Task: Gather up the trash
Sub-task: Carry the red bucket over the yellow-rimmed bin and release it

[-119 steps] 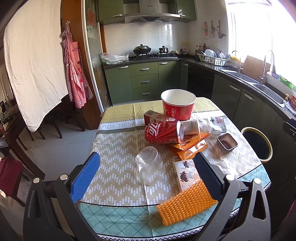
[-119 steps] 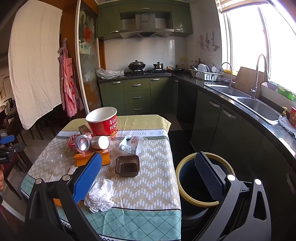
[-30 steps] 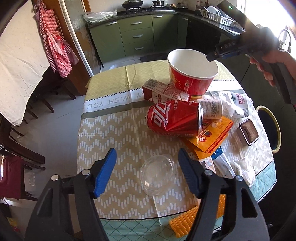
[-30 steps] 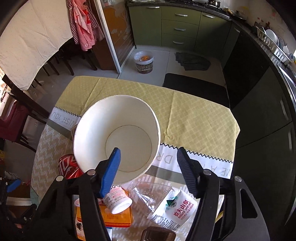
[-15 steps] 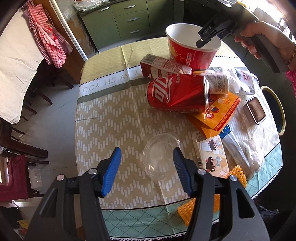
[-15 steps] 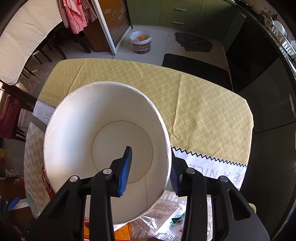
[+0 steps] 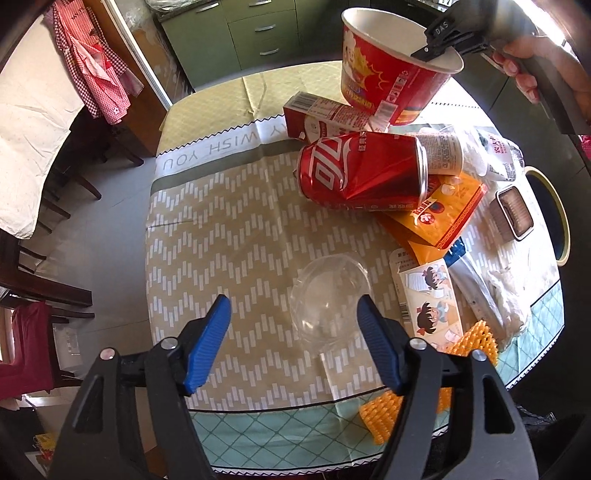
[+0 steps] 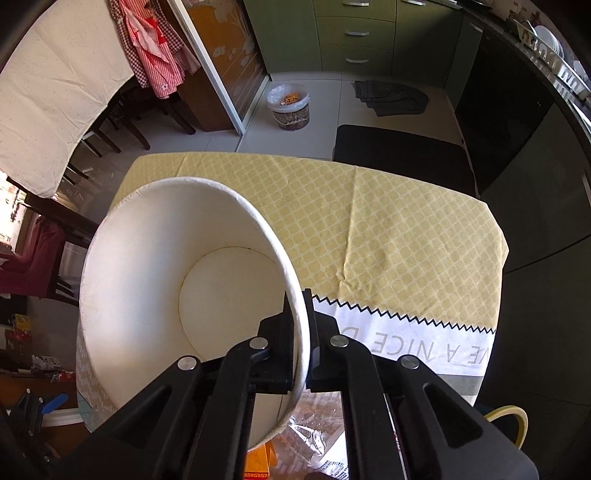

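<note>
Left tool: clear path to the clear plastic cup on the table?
Probably yes. The left tool is open, the clear plastic cup lies just ahead by its right finger, nothing between; a small rightward shift should do.

Home kitchen with dining corner. Green cabinet drawers [image 8: 360, 35] at 12 o'clock, dish rack [image 8: 546, 33] on dark counter at 2 o'clock. Checked apron [image 7: 94, 70] hanging at 10 o'clock, dark wooden chairs [image 7: 33, 284] at 9 o'clock. Dining table [image 7: 236, 229] under patterned cloth. Small lined waste bucket [image 8: 289, 107] on tiled floor at 12 o'clock.
</note>
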`<action>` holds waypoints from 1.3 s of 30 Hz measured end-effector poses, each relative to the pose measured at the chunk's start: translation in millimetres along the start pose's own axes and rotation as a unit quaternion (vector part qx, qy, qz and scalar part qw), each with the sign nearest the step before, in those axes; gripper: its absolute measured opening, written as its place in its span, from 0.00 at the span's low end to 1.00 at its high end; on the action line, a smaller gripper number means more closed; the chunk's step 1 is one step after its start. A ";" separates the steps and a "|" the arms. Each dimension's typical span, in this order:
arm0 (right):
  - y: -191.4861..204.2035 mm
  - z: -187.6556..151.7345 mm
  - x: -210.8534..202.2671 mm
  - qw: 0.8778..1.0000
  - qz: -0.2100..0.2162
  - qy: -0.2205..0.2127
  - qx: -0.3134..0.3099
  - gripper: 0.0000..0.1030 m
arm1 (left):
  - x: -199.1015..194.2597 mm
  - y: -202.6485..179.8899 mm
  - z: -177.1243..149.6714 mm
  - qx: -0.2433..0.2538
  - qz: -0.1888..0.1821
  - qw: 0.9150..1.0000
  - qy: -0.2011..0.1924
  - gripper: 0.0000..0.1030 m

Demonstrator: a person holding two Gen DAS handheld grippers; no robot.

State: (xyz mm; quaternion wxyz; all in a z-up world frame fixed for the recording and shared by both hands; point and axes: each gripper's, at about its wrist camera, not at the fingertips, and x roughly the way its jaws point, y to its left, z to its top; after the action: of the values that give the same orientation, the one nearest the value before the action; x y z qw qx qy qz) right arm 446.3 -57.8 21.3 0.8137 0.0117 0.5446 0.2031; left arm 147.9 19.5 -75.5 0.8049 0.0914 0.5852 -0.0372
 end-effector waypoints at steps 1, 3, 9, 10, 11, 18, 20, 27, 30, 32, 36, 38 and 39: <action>-2.6 -2.3 -8.2 1.000 0.004 -0.005 0.000 0.05 | 0.2 -2.4 -0.3 0.004 0.001 1.000 0.000 0.69; -8.5 -8.8 -27.8 1.000 0.008 -0.016 -0.002 0.05 | 0.6 -8.7 -1.1 0.016 0.000 1.000 0.000 0.69; -51.9 -50.5 -79.9 0.999 0.001 -0.036 0.006 0.05 | 2.6 -13.6 -0.2 0.030 0.002 1.000 0.003 0.74; -60.8 -57.8 -86.9 0.999 -0.002 -0.038 0.011 0.05 | 0.6 -12.6 0.8 0.028 -0.003 1.000 0.001 0.74; -71.8 -65.0 -92.5 0.999 -0.004 -0.040 0.016 0.05 | -2.1 -10.7 2.1 0.025 -0.007 1.000 -0.003 0.74; -130.3 -107.9 -115.1 0.998 -0.018 -0.043 0.049 0.05 | 2.9 -13.3 28.6 0.032 -0.018 0.999 0.002 0.74; -145.5 -120.8 -123.5 0.997 -0.024 -0.044 0.056 0.05 | 7.1 -14.1 29.6 0.037 -0.012 0.999 0.012 0.74; -214.7 -175.6 -162.2 0.991 -0.042 -0.060 0.108 0.05 | 5.2 -10.5 15.3 0.062 -0.013 0.998 0.028 0.81; -241.9 -203.0 -168.4 0.988 -0.054 -0.055 0.134 0.05 | 10.6 -15.2 11.9 0.073 -0.010 0.997 0.037 0.82; -256.5 -222.4 -166.7 0.986 -0.054 -0.047 0.148 0.05 | 16.2 -16.1 11.7 0.074 -0.009 0.996 0.043 0.82; -280.7 -260.0 -153.5 0.983 -0.050 -0.031 0.173 0.05 | 30.6 -15.8 11.7 0.066 -0.025 0.996 0.061 0.81; -290.3 -274.2 -141.5 0.981 -0.047 -0.023 0.188 0.05 | 35.5 -17.1 10.7 0.066 -0.032 0.995 0.067 0.72; -295.3 -281.7 -134.4 0.980 -0.048 -0.016 0.192 0.05 | 38.4 -17.3 10.2 0.064 -0.037 0.995 0.074 0.68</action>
State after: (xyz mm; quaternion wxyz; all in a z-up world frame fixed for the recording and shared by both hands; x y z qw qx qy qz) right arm 245.6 -431.7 -45.7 0.8137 0.1451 0.5602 0.0549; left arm 166.5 2.4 -110.7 0.7501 0.1236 0.6424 -0.0970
